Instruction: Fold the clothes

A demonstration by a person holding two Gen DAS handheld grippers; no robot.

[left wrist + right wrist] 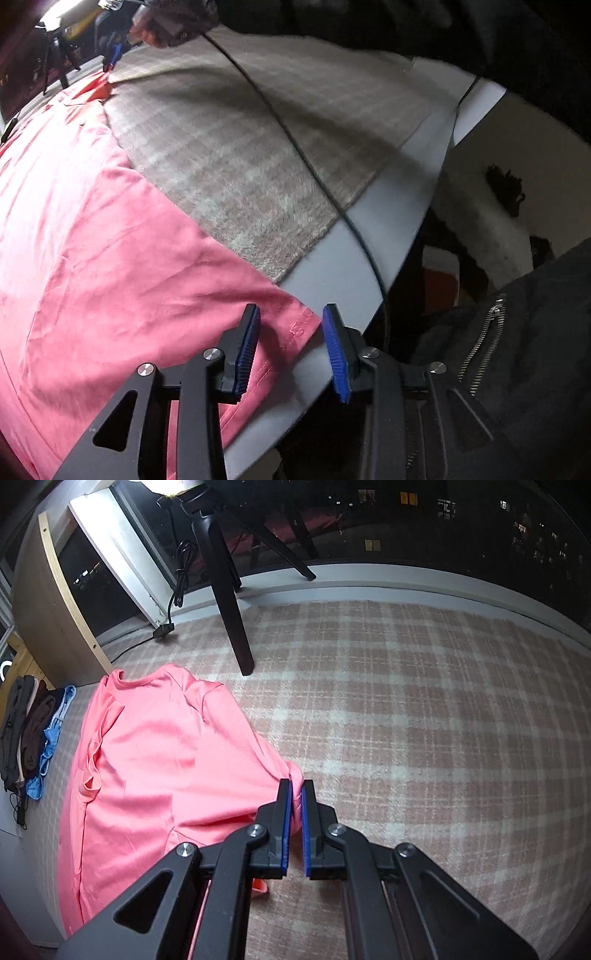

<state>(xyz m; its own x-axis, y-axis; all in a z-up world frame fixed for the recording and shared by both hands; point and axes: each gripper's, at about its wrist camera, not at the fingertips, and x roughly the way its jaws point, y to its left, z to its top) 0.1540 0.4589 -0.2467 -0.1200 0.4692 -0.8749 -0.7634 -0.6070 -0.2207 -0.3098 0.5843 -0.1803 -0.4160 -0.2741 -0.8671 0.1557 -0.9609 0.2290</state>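
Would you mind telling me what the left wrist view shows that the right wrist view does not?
Only the left wrist view shows the open left gripper over the shirt's hem corner, a black cable across the mat, and a dark zipped jacket. Only the right wrist view shows the right gripper shut on bunched fabric, a tripod leg and a stack of folded clothes. Both show the pink shirt on the checked mat.

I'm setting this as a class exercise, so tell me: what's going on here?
A person is folding a pink shirt spread on a checked mat, with a claw in each hand. The right claw is shut on a bunched edge of the shirt. The left claw stands open over the shirt's hem corner, gripping nothing.
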